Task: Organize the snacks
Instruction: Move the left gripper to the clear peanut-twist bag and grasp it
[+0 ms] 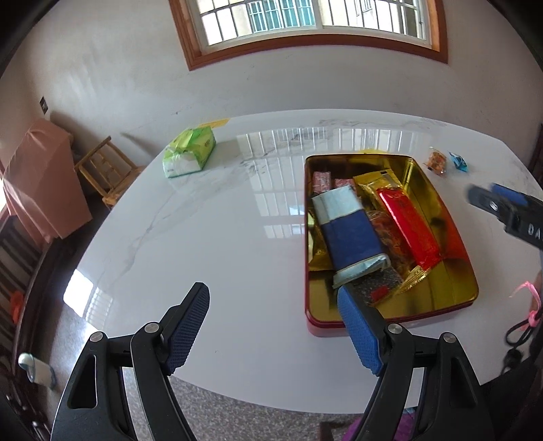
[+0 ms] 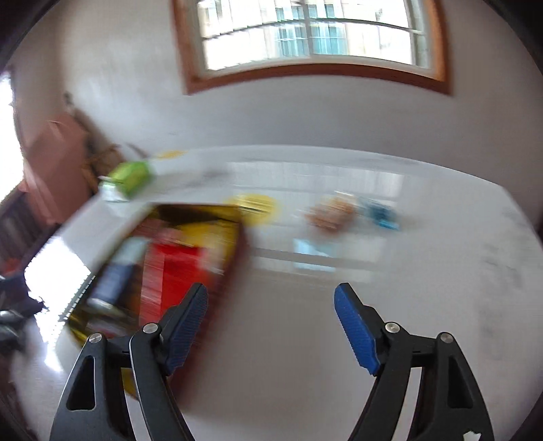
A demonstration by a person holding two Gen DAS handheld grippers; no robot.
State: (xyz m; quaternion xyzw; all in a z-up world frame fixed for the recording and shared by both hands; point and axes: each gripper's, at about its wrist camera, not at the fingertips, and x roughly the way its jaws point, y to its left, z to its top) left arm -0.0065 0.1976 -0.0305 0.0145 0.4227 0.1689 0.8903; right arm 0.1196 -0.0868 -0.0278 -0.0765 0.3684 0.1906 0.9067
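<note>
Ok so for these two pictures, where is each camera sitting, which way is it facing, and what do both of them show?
Left wrist: on the left gripper, looking down past its open fingers at the snack tin on the white table; the right gripper shows at the right edge.
Right wrist: on the right gripper, open and empty, facing the table's right part; blurred.
Shared: tin, green tissue pack, orange snack, blue snack, window.

A glossy white marble-look table mirrors the window. On it sits a tin with a polished gold metal inside and red outer wall. Inside the tin lie shiny foil and plastic wrappers. Left of the tin, a soft plastic tissue pack. Beyond that, a bare wood chair. Matt black plastic left gripper with textured blue rubbery pads.
</note>
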